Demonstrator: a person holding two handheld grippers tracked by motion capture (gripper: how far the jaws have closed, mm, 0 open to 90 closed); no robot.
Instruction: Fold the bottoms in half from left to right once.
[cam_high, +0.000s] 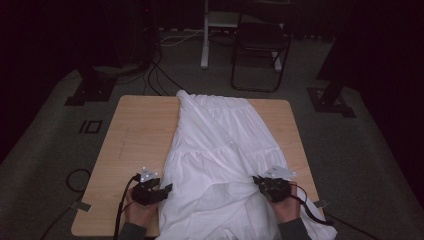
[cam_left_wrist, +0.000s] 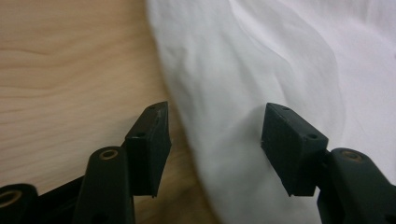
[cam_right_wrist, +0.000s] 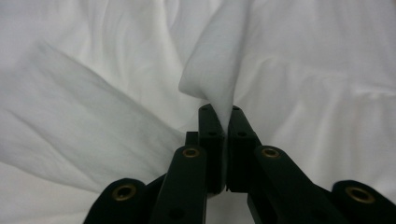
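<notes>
garment: white tiered skirt-like cloth (cam_high: 220, 150), spread lengthwise down the middle of the tabletop, far end at the far edge, near end spilling over the near edge by the person; lots of folds and wrinkles
tabletop: light wood (cam_high: 135, 135), bare strip on the left of the cloth, narrower bare strip on the right
left tool: (cam_high: 168, 189) held in the left hand (cam_high: 137, 210) at the cloth's left edge, near end of the tabletop; jaws spread wide apart, nothing between the pads, released
left tool close-up: in the left gripper view the tool (cam_left_wrist: 215, 140) straddles the cloth edge; one pad over bare wood, the other over white cloth (cam_left_wrist: 261, 70); cannot tell if the pads touch the fabric
right tool: (cam_high: 257, 182) held in the right hand (cam_high: 285, 205) on the cloth's right side, near end; pointing inward toward the cloth middle
right tool close-up: in the right gripper view the tool (cam_right_wrist: 225, 112) is clenched on a pinched fold of white cloth (cam_right_wrist: 219, 70); fold rises up out of the closed jaws, fabric all around
tool spacing: well apart, one on each side of the cloth
surroundings: dark room, grey carpet floor (cam_high: 360, 150), black folding chair (cam_high: 260, 40) beyond the far edge, cables on the floor (cam_high: 160, 75)
</notes>
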